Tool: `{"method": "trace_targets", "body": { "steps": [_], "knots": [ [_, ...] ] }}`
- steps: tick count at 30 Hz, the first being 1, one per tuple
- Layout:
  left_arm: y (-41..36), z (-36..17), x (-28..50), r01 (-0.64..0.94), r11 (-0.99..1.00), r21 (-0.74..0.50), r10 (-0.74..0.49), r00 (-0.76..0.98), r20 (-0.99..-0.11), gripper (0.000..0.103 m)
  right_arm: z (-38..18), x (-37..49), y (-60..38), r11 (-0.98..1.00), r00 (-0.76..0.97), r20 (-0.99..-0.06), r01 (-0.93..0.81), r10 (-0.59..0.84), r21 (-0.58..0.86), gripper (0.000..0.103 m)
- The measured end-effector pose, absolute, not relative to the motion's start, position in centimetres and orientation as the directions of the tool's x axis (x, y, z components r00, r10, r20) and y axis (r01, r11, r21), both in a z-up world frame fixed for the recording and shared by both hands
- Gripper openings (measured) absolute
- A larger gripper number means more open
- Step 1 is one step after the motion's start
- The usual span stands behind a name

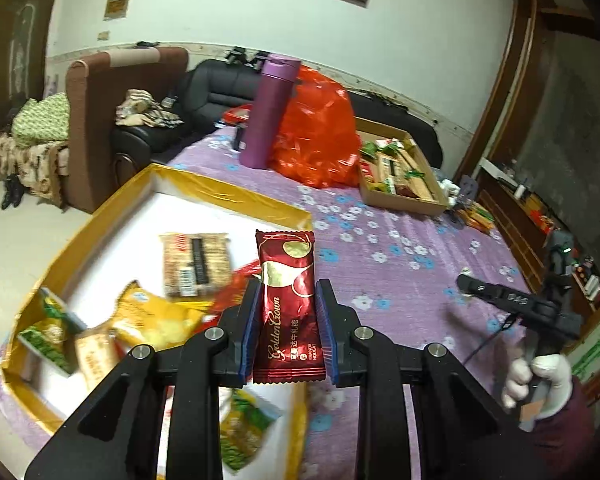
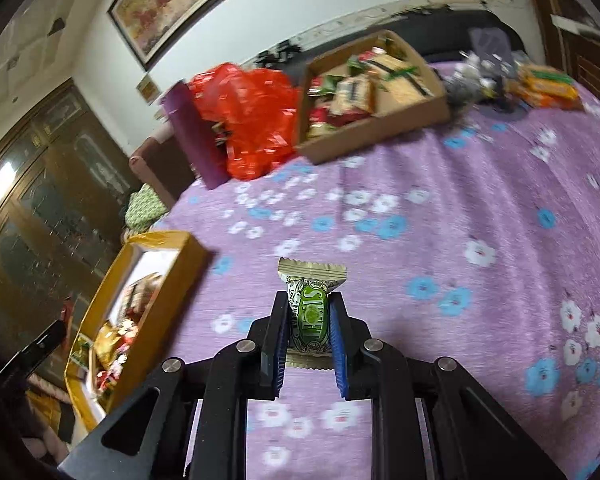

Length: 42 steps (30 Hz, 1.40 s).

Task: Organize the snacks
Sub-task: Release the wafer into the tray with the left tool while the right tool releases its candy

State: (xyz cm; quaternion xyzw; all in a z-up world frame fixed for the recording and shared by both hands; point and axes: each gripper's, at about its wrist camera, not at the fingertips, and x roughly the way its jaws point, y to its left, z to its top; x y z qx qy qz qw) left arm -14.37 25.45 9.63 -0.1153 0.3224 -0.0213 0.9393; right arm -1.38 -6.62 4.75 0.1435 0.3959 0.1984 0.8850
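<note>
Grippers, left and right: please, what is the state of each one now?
Left gripper: closed on the red nougat bar.
Right gripper: closed on the green-labelled snack packet.

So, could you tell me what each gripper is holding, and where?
Left gripper: dark red candy bar, gripped at its lower half. Right gripper: green candy, pinched across its middle.

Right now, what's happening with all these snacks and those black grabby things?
A person is sorting snacks on a table with a purple flowered tablecloth, holding a gripper in each hand. The left gripper is shut on a dark red candy wrapper, above the yellow-rimmed box with snacks in it. The right gripper is shut on a small green and white wrapped sweet over the cloth. A brown cardboard tray full of snacks sits beside a red plastic bag.
</note>
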Motion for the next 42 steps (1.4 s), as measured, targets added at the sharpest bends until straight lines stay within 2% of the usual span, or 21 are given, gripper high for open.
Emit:
{"method": "trace_targets", "body": {
  "steps": [5, 20, 29, 42],
  "knots": [
    [26.6, 9.8, -15.0, -0.096, 0.981, -0.167, -0.022, 0.804, -0.594, 0.024, 7.1, -2.2, -2.6, 0.862, 0.584, -0.634, -0.324, 0.506, 0.389, 0.019],
    [31.3, 9.2, -15.9, -0.198, 0.975, -0.098, 0.102, 0.799, -0.593, 0.025, 11.0, -2.0, 9.9, 0.814, 0.518, -0.650, -0.497, 0.556, 0.300, 0.019],
    [33.3, 7.3, -15.2, -0.238, 0.969, -0.065, 0.146, 0.764, -0.629, 0.025, 9.0, -1.9, 19.0, 0.766, 0.420, -0.715, -0.591, 0.559, 0.252, 0.019],
    [35.7, 5.4, -14.3, -0.247, 0.963, -0.112, 0.113, 0.741, -0.662, 0.026, 5.1, 1.5, 27.5, 0.761, 0.318, -0.796, -0.597, 0.515, 0.254, 0.019]
  ]
}}
